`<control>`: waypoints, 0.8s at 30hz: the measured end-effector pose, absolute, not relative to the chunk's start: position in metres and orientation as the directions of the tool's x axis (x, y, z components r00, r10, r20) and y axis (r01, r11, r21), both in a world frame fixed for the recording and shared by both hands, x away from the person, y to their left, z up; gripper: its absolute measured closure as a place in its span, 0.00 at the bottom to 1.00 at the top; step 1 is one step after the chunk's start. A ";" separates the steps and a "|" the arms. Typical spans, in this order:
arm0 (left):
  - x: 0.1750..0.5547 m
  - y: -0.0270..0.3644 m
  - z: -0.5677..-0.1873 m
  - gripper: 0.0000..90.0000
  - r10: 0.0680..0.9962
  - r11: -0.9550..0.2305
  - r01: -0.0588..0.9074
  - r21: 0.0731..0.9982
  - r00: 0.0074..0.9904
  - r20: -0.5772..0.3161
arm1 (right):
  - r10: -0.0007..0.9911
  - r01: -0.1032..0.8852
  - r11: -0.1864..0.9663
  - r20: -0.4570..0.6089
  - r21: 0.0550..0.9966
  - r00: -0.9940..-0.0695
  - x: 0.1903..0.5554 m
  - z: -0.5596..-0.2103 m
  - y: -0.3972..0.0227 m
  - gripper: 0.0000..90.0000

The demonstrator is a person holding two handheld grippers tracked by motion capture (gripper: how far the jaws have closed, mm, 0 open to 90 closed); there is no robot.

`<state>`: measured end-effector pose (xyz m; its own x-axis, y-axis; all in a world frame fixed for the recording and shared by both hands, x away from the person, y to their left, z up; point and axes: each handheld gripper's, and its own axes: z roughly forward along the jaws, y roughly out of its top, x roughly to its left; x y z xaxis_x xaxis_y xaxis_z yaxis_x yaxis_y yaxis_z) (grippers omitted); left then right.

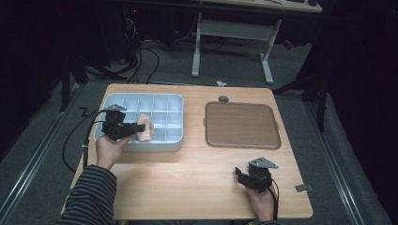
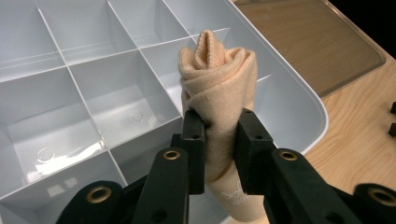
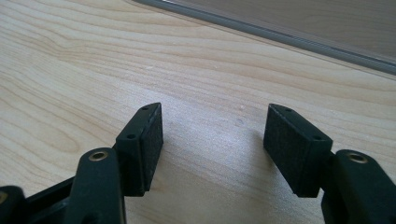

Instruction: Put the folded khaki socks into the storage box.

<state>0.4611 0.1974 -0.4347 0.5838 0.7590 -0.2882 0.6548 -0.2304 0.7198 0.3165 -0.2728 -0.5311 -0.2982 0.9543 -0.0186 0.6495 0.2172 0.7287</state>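
Left gripper (image 2: 219,140) clamped on rolled peach cloth (image 2: 224,88), held over near-right cells of divided tray (image 1: 174,99), table's left. Not yet dropped in; release pending, probably. Right gripper (image 3: 212,140) slack, jaws apart, empty, near-right on table (image 1: 187,178). Lid (image 1: 241,124) aside.

A light wooden rectangular table (image 1: 187,173) carries a pale grey plastic compartment tray (image 1: 174,140) toward its far-left corner and a flat brown square lid (image 1: 241,125) toward its far-right corner.
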 end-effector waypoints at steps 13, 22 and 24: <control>0.466 0.205 -0.440 0.84 0.775 -0.210 0.668 0.714 0.559 -0.295 | 0.954 0.649 0.218 -0.020 0.729 -0.298 0.316 -0.531 -0.273 0.42; 0.470 0.206 -0.447 0.84 0.782 -0.225 0.689 0.689 0.550 -0.294 | 0.954 0.649 0.217 -0.019 0.729 -0.298 0.316 -0.531 -0.273 0.42; 0.471 0.206 -0.448 0.84 0.784 -0.236 0.692 0.682 0.551 -0.288 | 0.954 0.649 0.217 -0.019 0.729 -0.298 0.316 -0.531 -0.273 0.42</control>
